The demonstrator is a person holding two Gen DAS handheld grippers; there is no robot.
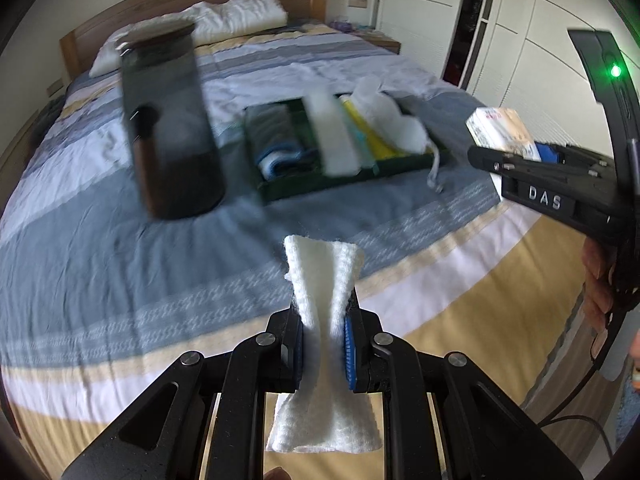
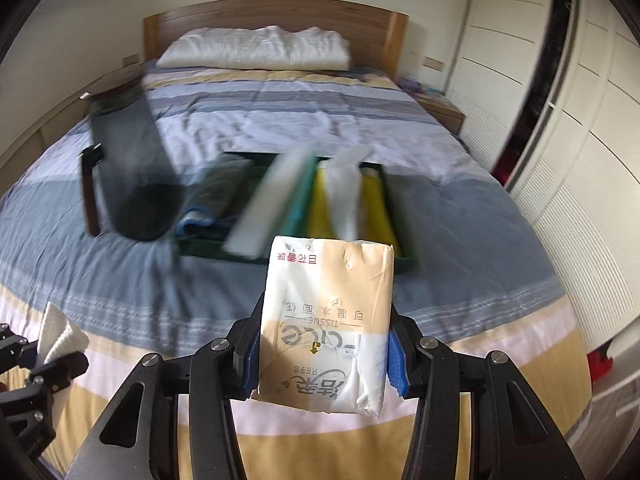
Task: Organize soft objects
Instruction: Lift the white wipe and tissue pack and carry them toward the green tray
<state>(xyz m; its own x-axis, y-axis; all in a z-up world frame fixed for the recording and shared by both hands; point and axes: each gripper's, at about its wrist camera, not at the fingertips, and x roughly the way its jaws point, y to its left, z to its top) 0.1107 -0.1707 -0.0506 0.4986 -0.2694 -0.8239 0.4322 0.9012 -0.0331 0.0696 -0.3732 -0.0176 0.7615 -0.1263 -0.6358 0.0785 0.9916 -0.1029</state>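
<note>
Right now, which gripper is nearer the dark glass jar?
Left. The left gripper, clamping a white cloth, sits closer to the jar; the right gripper, holding the tissue pack, is farther right.

Striped bed [image 2: 280, 120], wooden headboard [image 2: 272, 12], white pillow [image 2: 256, 50], white wardrobe [image 2: 560, 92]

Bed [image 2: 280, 288]: tray [image 2: 200, 249] at mid-bed, well in from the foot edge. In tray, left to right: rolled towel [image 2: 200, 216], foam block [image 2: 272, 204], flat cloths [image 2: 320, 208] with a crumpled bag [image 2: 348, 188] on top. Jar [image 2: 132, 168] stands on bed just left of tray. Pillow [image 2: 256, 50] at head edge, before headboard [image 2: 272, 14]. Wardrobe [image 2: 560, 140] right of bed.
</note>
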